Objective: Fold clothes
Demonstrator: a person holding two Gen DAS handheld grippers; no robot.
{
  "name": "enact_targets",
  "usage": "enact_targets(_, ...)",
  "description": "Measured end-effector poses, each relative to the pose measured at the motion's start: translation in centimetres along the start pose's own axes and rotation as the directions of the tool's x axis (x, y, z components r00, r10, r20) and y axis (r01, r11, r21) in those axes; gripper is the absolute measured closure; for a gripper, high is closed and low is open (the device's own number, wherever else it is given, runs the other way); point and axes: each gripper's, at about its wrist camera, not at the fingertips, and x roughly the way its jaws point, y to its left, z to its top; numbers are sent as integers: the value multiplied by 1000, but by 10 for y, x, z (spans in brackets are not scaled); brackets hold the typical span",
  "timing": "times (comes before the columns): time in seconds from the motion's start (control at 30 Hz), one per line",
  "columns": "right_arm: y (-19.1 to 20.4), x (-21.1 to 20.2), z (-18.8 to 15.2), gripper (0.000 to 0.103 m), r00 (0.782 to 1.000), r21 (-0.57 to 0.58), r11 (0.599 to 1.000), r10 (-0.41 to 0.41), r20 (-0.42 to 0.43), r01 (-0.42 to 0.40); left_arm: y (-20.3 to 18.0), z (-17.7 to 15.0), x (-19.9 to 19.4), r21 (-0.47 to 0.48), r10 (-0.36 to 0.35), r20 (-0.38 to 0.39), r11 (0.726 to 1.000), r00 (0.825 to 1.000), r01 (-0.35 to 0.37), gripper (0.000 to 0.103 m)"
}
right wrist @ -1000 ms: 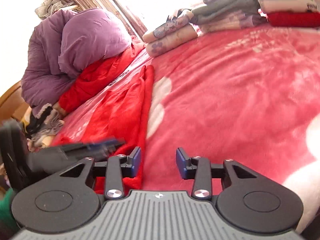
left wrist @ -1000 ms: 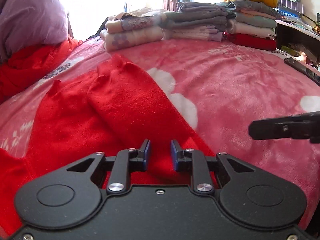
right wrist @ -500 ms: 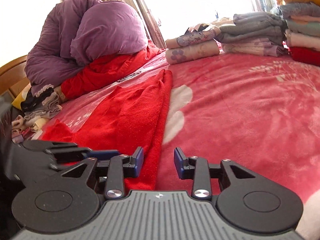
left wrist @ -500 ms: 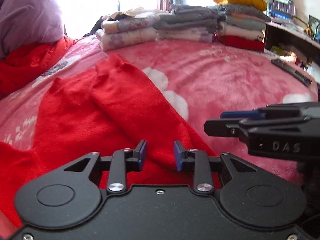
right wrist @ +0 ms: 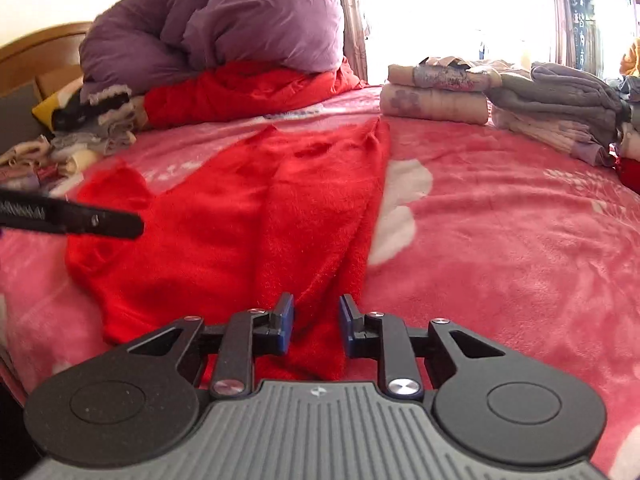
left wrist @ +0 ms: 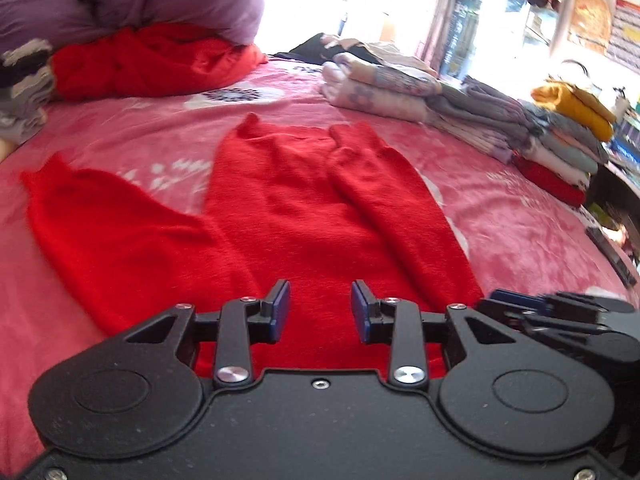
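Right now your left gripper (left wrist: 320,312) and right gripper (right wrist: 312,324) both hover with fingers parted, holding nothing, over the near hem of the red sweater (left wrist: 304,208). It lies flat on the pink bed (left wrist: 500,208), fuzzy and soft. Its right sleeve is laid in over the body; the left sleeve (left wrist: 104,216) spreads out to the side. So, by my judgement, the fold is partway. Beyond, folded stacks (left wrist: 480,120) line the far edge.
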Motion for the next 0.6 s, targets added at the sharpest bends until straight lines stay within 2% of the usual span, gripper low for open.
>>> enact_targets(0.1, -16, -21, -1, 77, 997, 144, 987, 61, 41, -66, 9, 3, -4, -38, 0, 15, 999, 1000, 0, 71)
enact_targets(0.2, -34, -30, 0, 77, 995, 247, 967, 43, 88, -63, 14, 8, -8, -71, -2, 34, 997, 999, 4, 71)
enact_targets(0.27, -39, -28, 1, 77, 994, 272, 961, 23, 109, -52, 17, 12, -10, -95, -3, 47, 995, 999, 7, 61)
enact_targets(0.4, -31, -21, 3, 77, 989, 185, 982, 8, 149, -36, 25, 12, -8, -123, -4, 46, 992, 999, 10, 58)
enact_targets(0.6, -26, 5, -3, 79, 1000, 134, 991, -15, 7, 14, 34, 11, -5, -146, 6, 35, 989, 999, -1, 58)
